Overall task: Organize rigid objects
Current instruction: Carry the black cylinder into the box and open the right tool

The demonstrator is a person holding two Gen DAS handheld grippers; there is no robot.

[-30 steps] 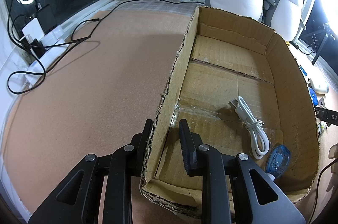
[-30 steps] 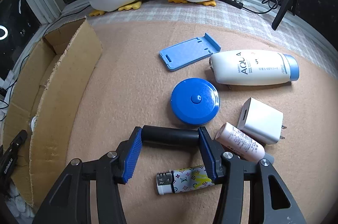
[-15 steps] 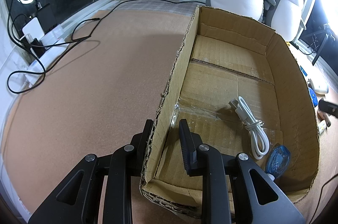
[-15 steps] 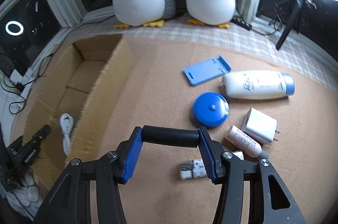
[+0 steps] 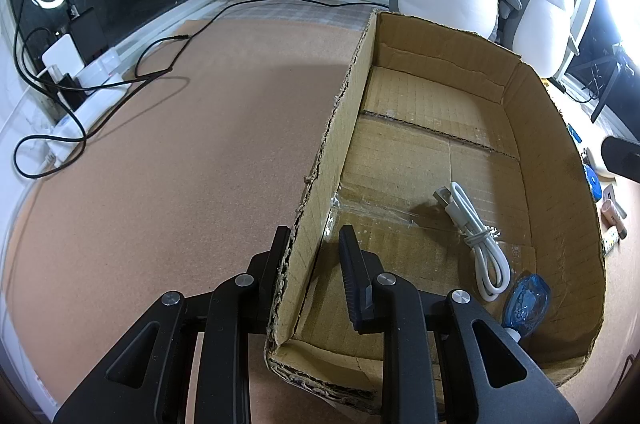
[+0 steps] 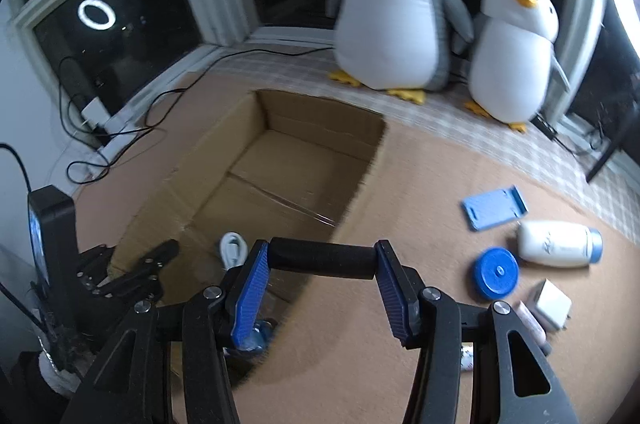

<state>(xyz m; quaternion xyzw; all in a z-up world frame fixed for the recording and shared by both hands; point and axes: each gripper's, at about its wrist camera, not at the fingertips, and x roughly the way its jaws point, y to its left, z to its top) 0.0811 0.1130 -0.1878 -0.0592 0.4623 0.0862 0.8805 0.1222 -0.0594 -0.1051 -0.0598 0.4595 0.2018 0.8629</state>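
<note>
Right wrist view puts the cardboard box (image 6: 280, 175) at the centre of things, so take every place from it. Behind the box sit two plush penguins (image 6: 394, 7). Your right gripper (image 6: 322, 258) is pinching a black cylinder (image 6: 322, 258) end to end between its blue pads (image 6: 250, 288), held above the box's near right wall. Your left gripper (image 5: 314, 244) straddles the box's left wall near its front corner, fingers spread a little: the outer one touches the cardboard, the inner one stands just clear.

Inside the box, toward the front, lie a coiled white cable (image 5: 478, 240) and, nearer the front right corner, a small blue clear-plastic item (image 5: 526, 304). Right of the box, on the mat, wait a white bottle (image 6: 558, 244), a blue stand (image 6: 494, 207), a blue round case (image 6: 496, 274) and a white charger (image 6: 552, 304).

You look to be mid-carry. Next, bring the cylinder over bare box floor clear of the cable, lower it, then open.

A second ago the cylinder was low beside the round case and a lighter; now it is lifted and swung boxward. The left gripper has not shifted.
</note>
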